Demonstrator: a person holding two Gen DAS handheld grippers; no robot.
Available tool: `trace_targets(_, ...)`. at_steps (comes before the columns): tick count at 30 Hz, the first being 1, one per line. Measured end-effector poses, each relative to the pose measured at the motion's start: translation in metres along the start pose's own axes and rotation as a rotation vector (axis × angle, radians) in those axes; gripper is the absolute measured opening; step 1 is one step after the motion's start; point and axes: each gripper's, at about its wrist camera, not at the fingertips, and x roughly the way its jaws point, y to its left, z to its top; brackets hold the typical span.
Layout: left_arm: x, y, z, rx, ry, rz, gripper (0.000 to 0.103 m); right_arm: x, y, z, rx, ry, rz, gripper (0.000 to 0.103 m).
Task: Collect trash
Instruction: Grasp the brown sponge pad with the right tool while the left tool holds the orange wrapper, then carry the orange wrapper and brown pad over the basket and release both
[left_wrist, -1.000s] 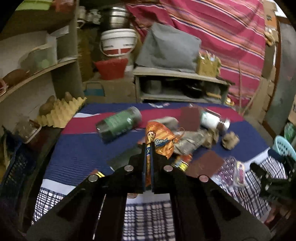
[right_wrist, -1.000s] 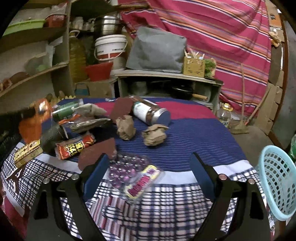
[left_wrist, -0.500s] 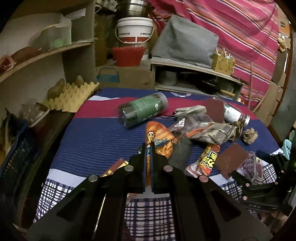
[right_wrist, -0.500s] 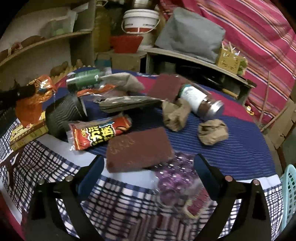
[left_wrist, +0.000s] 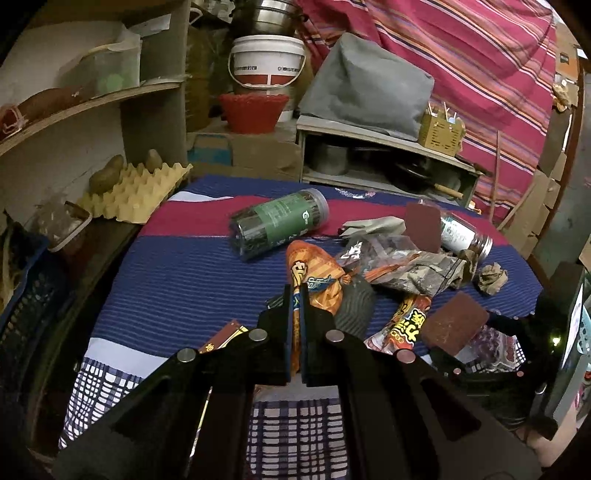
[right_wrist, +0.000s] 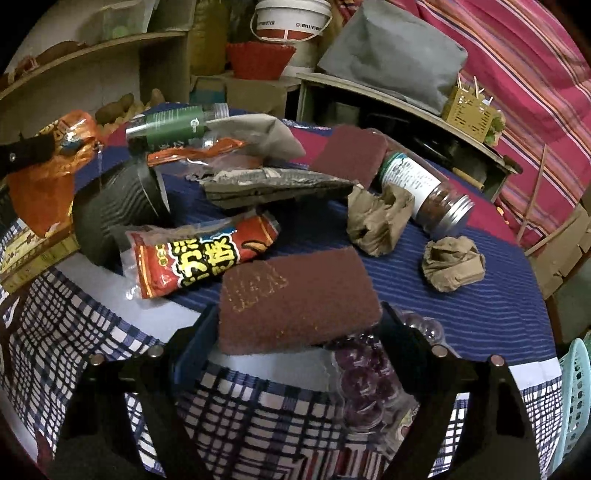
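My left gripper (left_wrist: 294, 291) is shut on an orange snack wrapper (left_wrist: 314, 273), held just above the cloth-covered table (left_wrist: 177, 280); the same wrapper (right_wrist: 48, 184) shows at the left of the right wrist view. My right gripper (right_wrist: 299, 317) points down at a brown scouring pad (right_wrist: 295, 299). Its jaws are closing, one finger at each short edge of the pad, and I see no firm pinch. Behind the pad lie a red snack wrapper (right_wrist: 207, 254), a black cup (right_wrist: 114, 210) on its side and a grey foil wrapper (right_wrist: 273, 186).
More litter lies on the table: a green jar (right_wrist: 173, 125), a glass jar (right_wrist: 424, 188), two crumpled paper balls (right_wrist: 452, 264), a second brown pad (right_wrist: 351, 153), a purple blister pack (right_wrist: 369, 376). A teal basket (right_wrist: 576, 398) stands off the right edge. Shelves and an egg tray (left_wrist: 136, 192) are at the left.
My right gripper has swung left from the blister pack and down over the brown pad, which now fills the gap between narrowing jaws. The left gripper kept its hold and sank a little.
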Motion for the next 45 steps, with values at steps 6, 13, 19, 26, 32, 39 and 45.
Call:
trace_targets(6,-0.003,-0.006,0.002,0.019,-0.008,0.007,0.001,-0.026,-0.017,-0.002,0.014,-0.054,0.022,0.083)
trace_targets(13,-0.011,-0.046,0.004,0.082,-0.03,-0.047,0.001,-0.082,-0.074,-0.016,0.081,-0.138,-0.001,0.083)
trace_targets(19,-0.021,-0.1,-0.005,0.189,-0.051,-0.104,0.001,-0.127,-0.139,-0.049,0.174,-0.19,-0.084,0.083)
trace_targets(26,-0.037,-0.179,-0.011,0.221,-0.078,-0.252,0.001,-0.165,-0.217,-0.095,0.266,-0.209,-0.222,0.083)
trace_targets(32,-0.035,-0.262,-0.03,0.274,-0.052,-0.372,0.001,-0.183,-0.278,-0.133,0.378,-0.203,-0.316,0.083)
trace_targets(39,-0.031,-0.348,-0.049,0.365,-0.034,-0.473,0.001,-0.197,-0.328,-0.169,0.473,-0.197,-0.392,0.083)
trace_targets(45,-0.032,-0.405,-0.062,0.428,-0.024,-0.535,0.001,-0.205,-0.356,-0.188,0.511,-0.195,-0.421,0.083)
